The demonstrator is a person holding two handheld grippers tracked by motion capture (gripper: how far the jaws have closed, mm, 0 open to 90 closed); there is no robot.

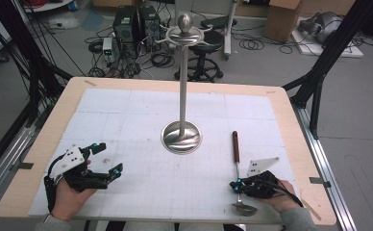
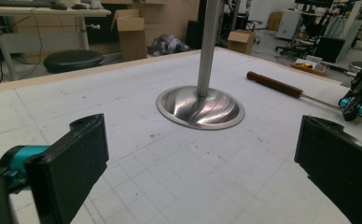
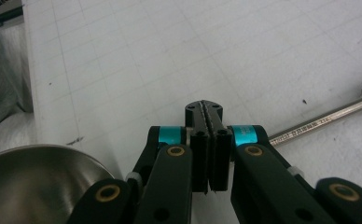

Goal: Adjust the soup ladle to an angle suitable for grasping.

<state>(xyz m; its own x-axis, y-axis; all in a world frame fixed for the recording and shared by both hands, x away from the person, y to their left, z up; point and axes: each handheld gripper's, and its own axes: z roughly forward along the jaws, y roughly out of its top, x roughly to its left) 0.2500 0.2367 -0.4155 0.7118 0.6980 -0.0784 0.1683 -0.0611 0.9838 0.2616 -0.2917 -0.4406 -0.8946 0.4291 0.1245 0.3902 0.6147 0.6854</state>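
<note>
Right hand-held gripper (image 1: 236, 185), clamped on the wooden-handled steel ladle (image 1: 237, 176) mid-shaft at lower right, might let its heavy bowl swing.

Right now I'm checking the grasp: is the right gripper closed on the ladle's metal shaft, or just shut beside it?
Cannot tell. The right gripper has its jaws pressed together over the brown-handled steel ladle, its shaft passing behind them.

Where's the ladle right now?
In the high view the ladle lies on the white mat at the table's right front, right of the metal stand, its bowl nearest the person, the right gripper on its thin shaft.
</note>
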